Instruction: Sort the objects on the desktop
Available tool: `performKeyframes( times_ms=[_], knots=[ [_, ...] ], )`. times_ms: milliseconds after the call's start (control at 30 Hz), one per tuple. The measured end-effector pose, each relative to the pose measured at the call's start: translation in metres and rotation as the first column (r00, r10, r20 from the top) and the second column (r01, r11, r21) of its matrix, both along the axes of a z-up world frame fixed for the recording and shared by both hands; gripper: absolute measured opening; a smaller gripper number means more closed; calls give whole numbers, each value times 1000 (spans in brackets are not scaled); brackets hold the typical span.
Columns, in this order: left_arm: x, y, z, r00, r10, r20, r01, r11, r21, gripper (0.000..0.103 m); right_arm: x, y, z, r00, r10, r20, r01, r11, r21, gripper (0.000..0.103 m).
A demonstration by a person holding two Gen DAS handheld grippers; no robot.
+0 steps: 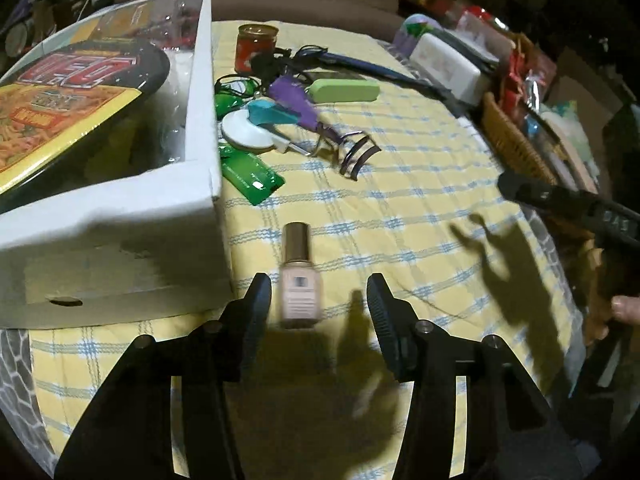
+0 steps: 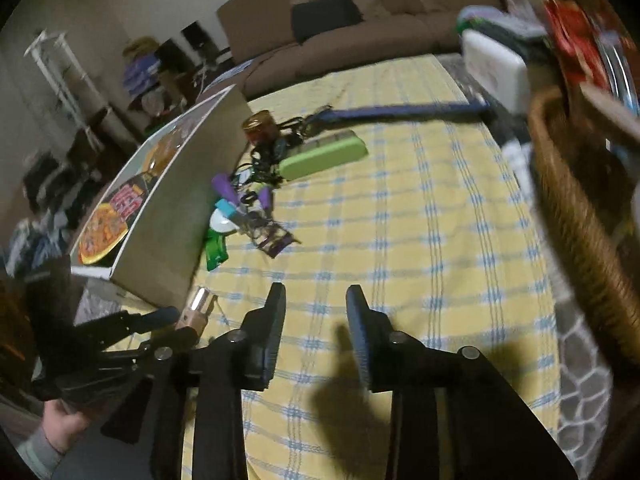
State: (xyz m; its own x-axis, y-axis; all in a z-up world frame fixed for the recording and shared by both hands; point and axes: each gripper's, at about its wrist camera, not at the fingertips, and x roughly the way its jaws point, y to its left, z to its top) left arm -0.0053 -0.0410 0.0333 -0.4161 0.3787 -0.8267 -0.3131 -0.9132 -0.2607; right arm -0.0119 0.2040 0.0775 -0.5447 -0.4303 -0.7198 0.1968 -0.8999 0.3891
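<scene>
A pale pink nail polish bottle (image 1: 298,280) with a gold cap lies on the yellow checked cloth (image 1: 400,208), between the open fingers of my left gripper (image 1: 319,300), close to the left finger. Its gold cap (image 2: 200,306) shows in the right wrist view beside the left gripper (image 2: 168,320). My right gripper (image 2: 316,316) is open and empty above the cloth (image 2: 420,240). A pile of small objects lies further back: a green case (image 1: 346,90), an eyelash curler (image 1: 352,152), a green packet (image 1: 250,174), a white round compact (image 1: 248,130), a red jar (image 1: 256,46).
A white cardboard box (image 1: 200,200) holding food packages stands at the left. A wicker basket (image 1: 516,144) of packets stands at the right edge, with a white case (image 1: 444,66) behind it. A blue strap (image 1: 384,70) crosses the far cloth. A sofa (image 2: 340,40) is beyond the table.
</scene>
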Motion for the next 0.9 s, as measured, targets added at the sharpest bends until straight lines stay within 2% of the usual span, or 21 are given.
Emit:
performKeyframes(
  times_ms=[67,167,267,367,467,567,667,733,767,833,900],
  knots=[
    [4,1,13,999,-14,-32,15,999,31,46,-4,2,3,1000,4,-10,-4,1000,-19,50],
    [5,9,33,995,-36,-92,41,998,49,46,-11,0,10,999,6,-50,-8,999,-36,59],
    [-11,16,37,996,-28,-89,36,995,91,47,-24,-10,12,998,26,-58,-29,998,-59,59],
    [-28,23,37,998,-8,-65,18,988,154,48,-41,-23,9,997,46,-68,-48,998,-35,59],
    [-34,38,35,996,-20,-88,30,992,122,48,-57,-29,-2,998,49,-42,-52,996,-65,59],
    [-33,45,28,999,-21,-49,28,987,157,50,-72,-32,-14,998,59,-15,-60,991,-118,59],
    [-28,32,28,999,39,-32,-32,979,202,56,-85,-45,-21,993,120,0,-118,983,-142,59],
    [-28,18,31,996,72,-47,-62,979,194,66,-91,-54,-25,989,149,4,-147,981,-130,59],
    [-29,10,33,995,88,-48,-77,978,193,66,-92,-58,-28,987,159,4,-157,979,-130,59],
    [-34,-8,31,996,91,-10,-86,964,252,54,-95,-68,-35,982,187,21,-183,973,-142,59],
    [-34,-14,30,996,89,5,-88,962,258,51,-95,-75,-43,975,218,46,-210,967,-143,59]
  ],
)
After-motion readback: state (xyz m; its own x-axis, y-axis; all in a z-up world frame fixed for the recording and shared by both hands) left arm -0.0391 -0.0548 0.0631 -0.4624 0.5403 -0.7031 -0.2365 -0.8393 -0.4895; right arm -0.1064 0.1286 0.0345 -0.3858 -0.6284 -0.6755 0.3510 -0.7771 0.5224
